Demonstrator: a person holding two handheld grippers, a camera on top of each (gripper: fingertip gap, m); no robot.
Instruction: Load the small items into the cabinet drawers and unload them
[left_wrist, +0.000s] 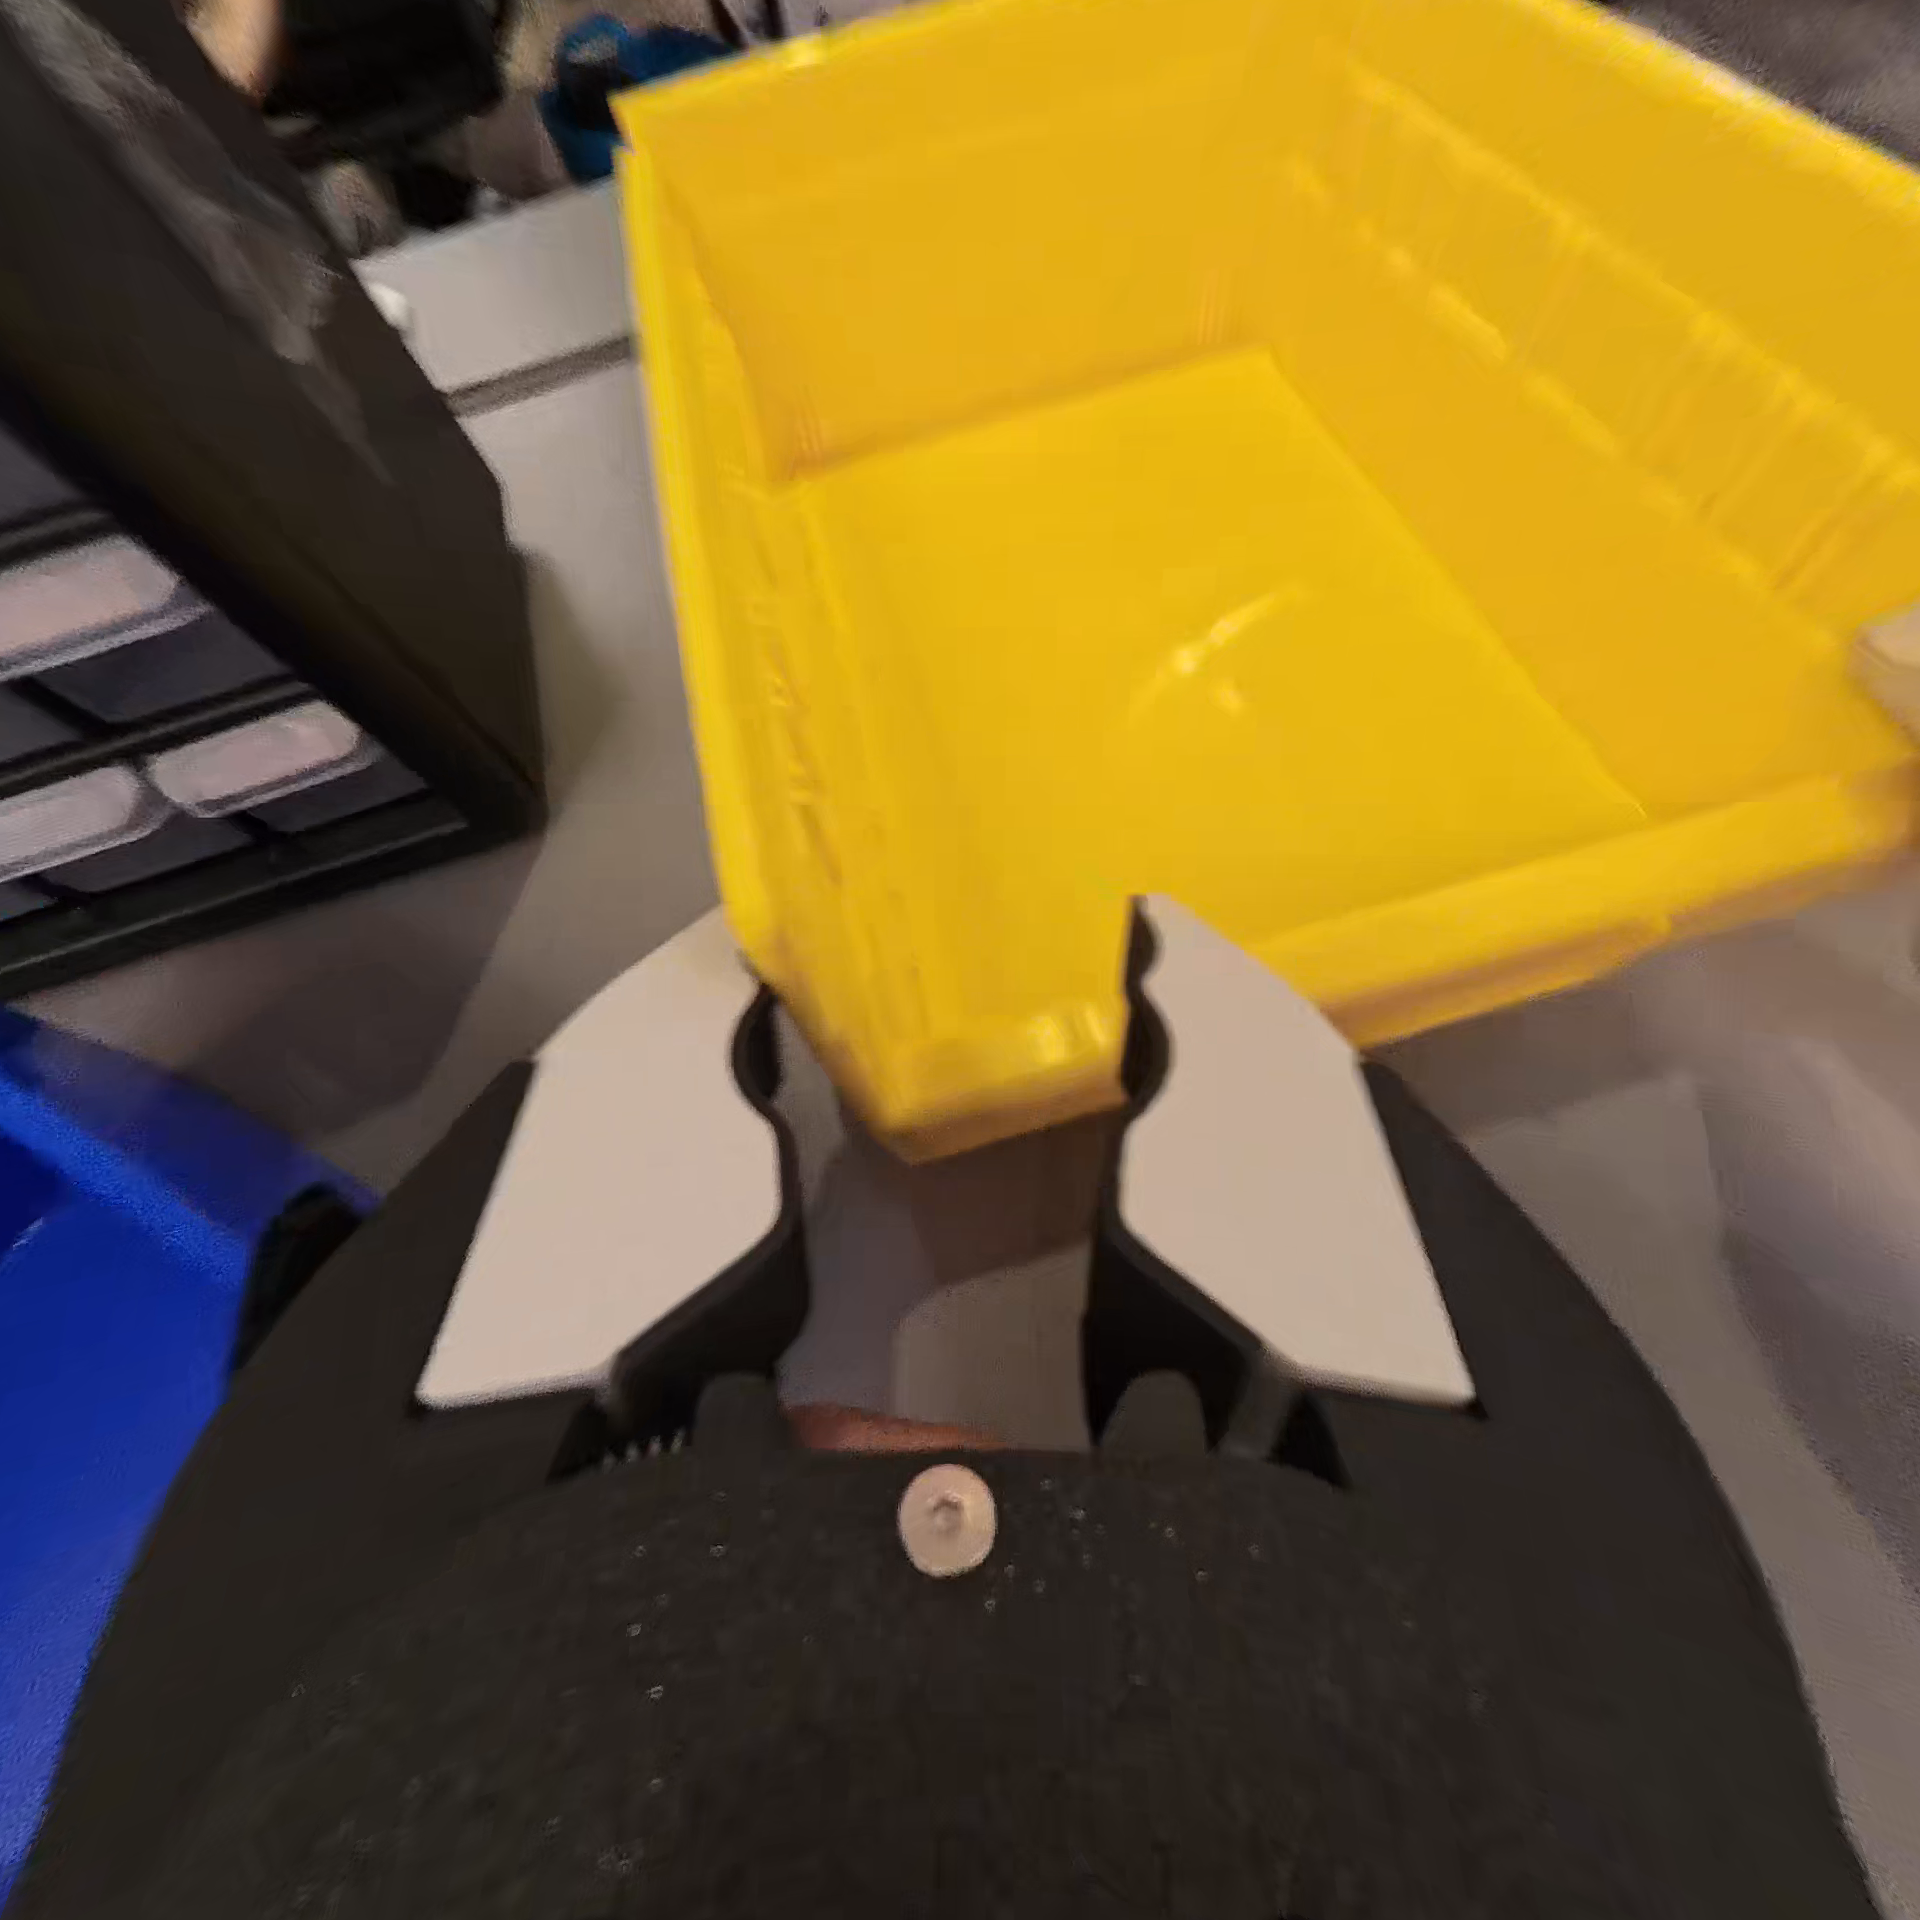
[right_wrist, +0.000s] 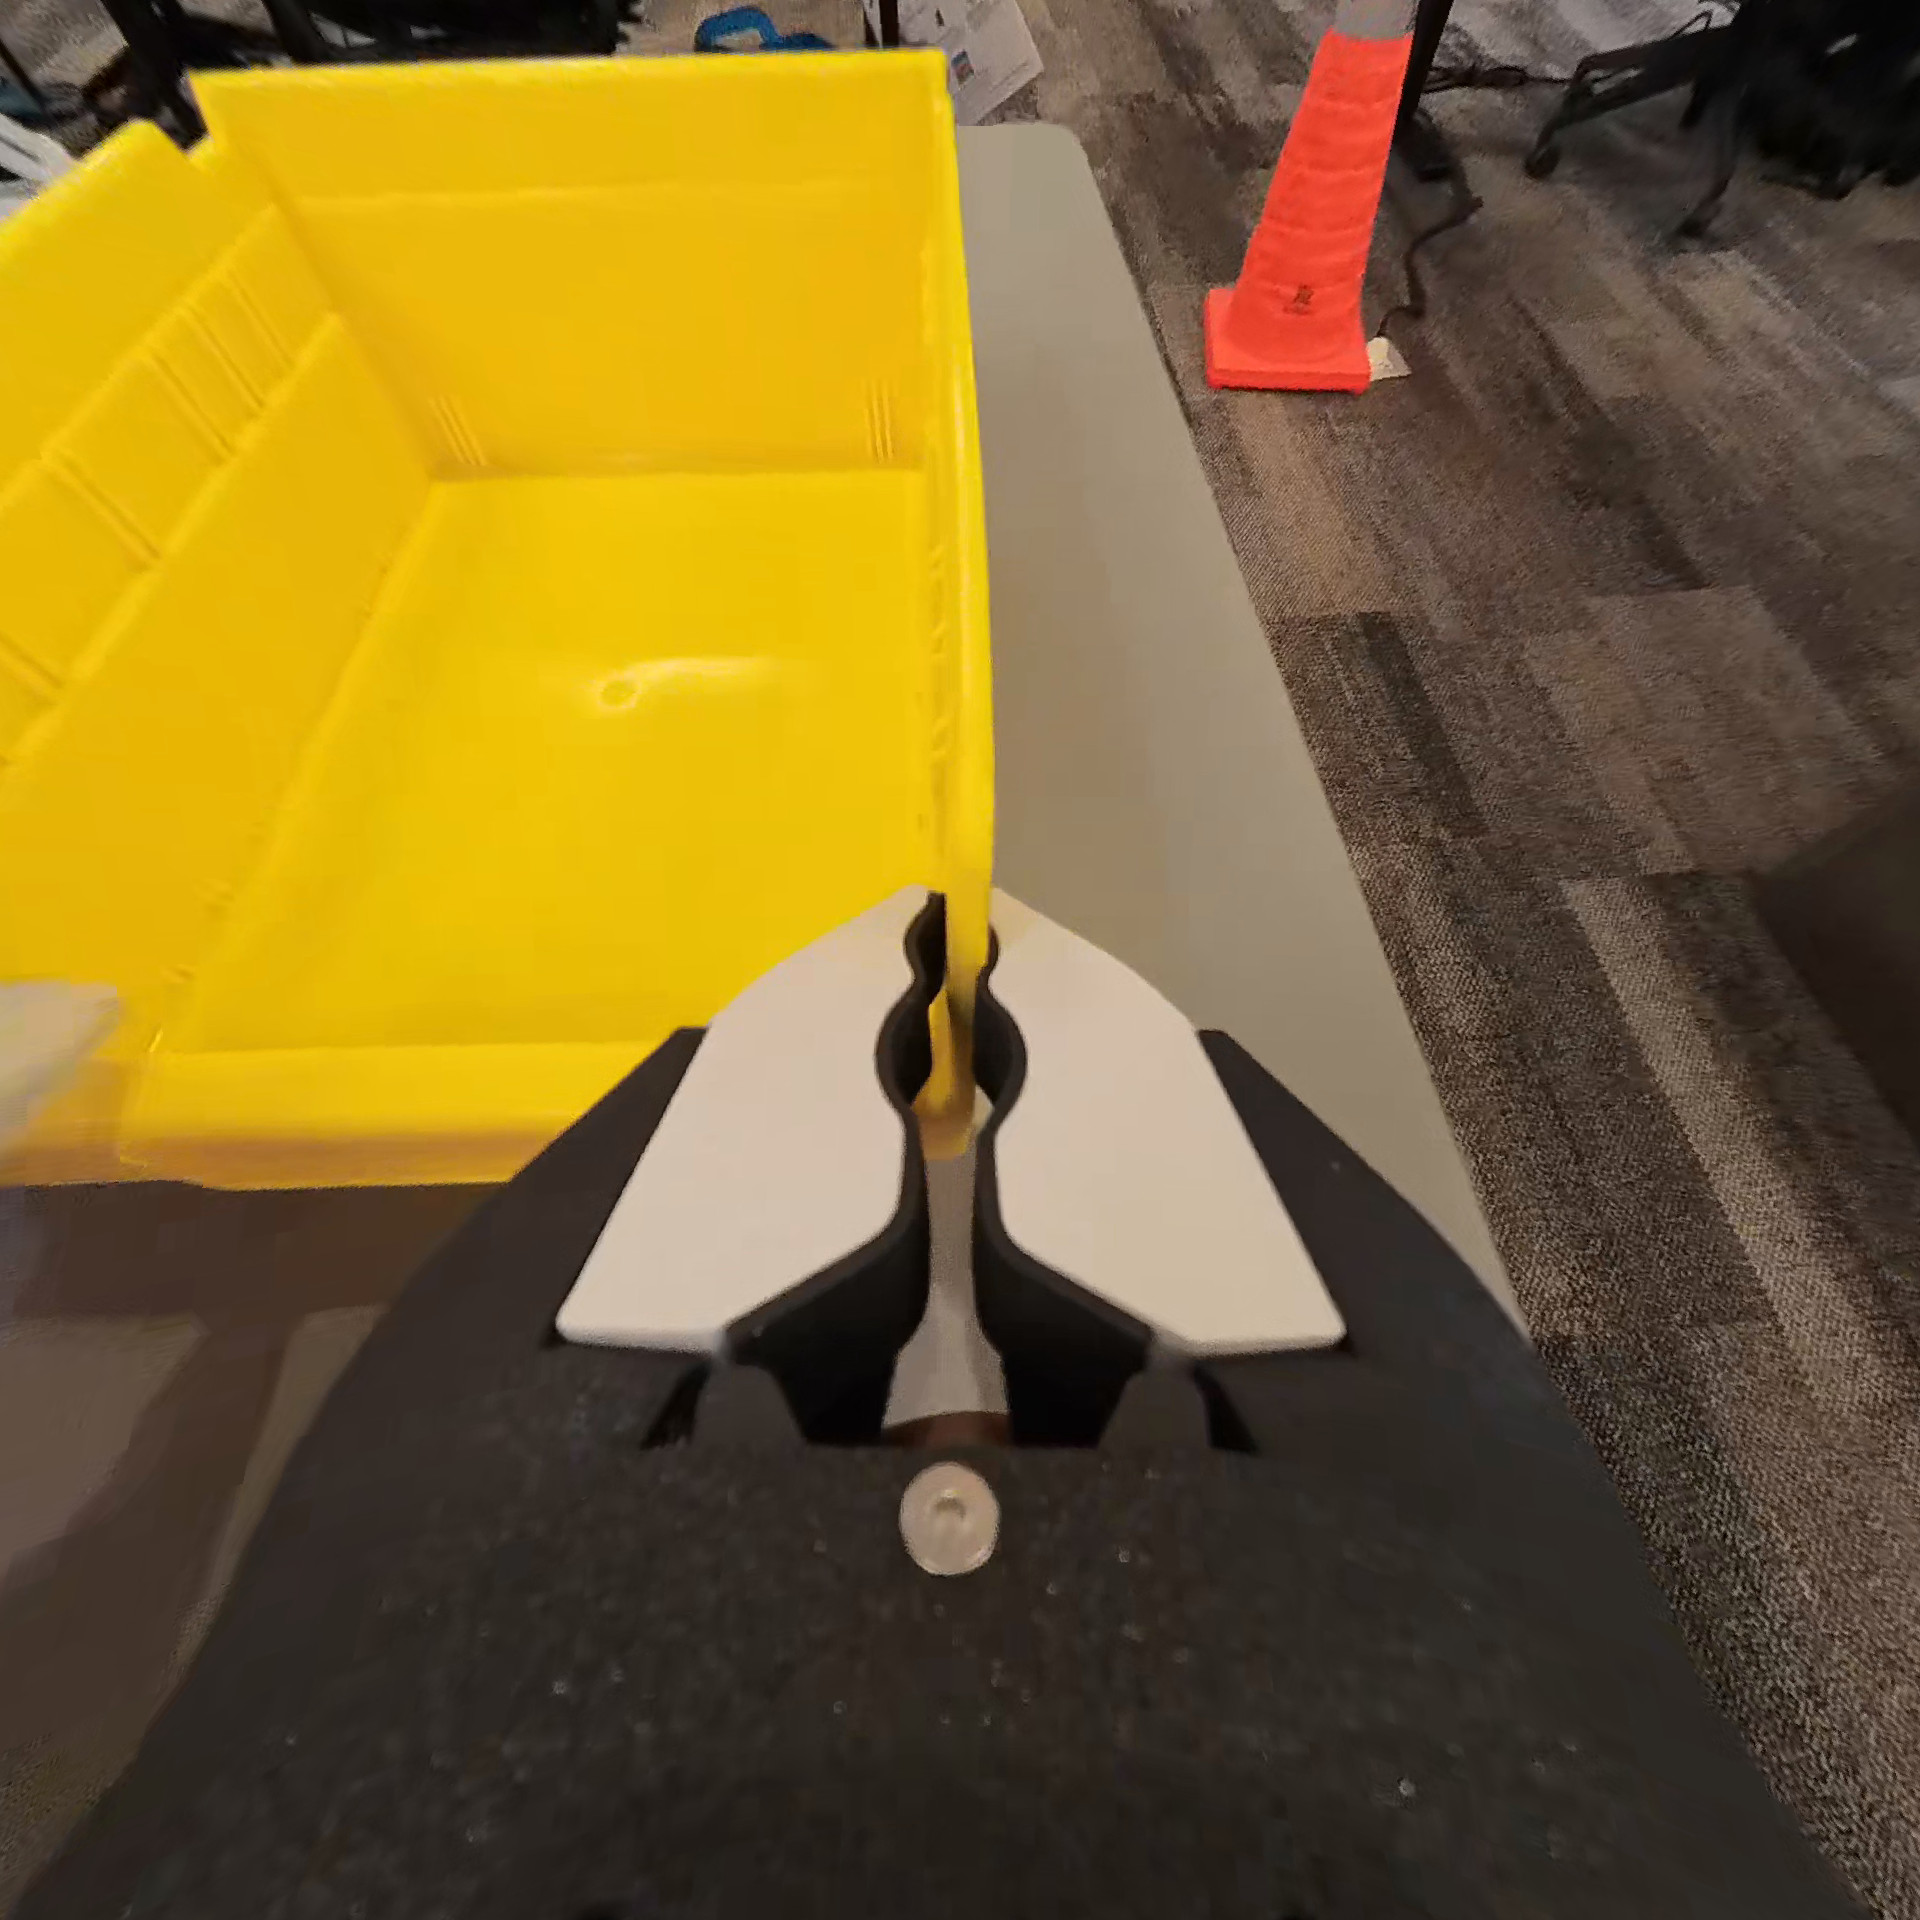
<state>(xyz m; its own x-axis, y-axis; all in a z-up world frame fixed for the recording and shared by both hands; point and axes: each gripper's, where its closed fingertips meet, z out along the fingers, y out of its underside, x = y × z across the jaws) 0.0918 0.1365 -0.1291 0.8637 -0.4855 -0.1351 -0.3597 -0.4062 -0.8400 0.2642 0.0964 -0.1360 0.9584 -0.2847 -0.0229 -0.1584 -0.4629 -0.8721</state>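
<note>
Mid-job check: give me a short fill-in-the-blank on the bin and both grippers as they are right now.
1. The right gripper is shut on the ____ side wall of the yellow bin.
2. The left gripper stands ____, with the bin's near corner between its fingers.
3. Nothing lies on the floor of the yellow bin; it is ____.
4. Left of the bin stands a black drawer cabinet, and nearer lies a ____ bin.

Missing words: right; open; empty; blue
</note>
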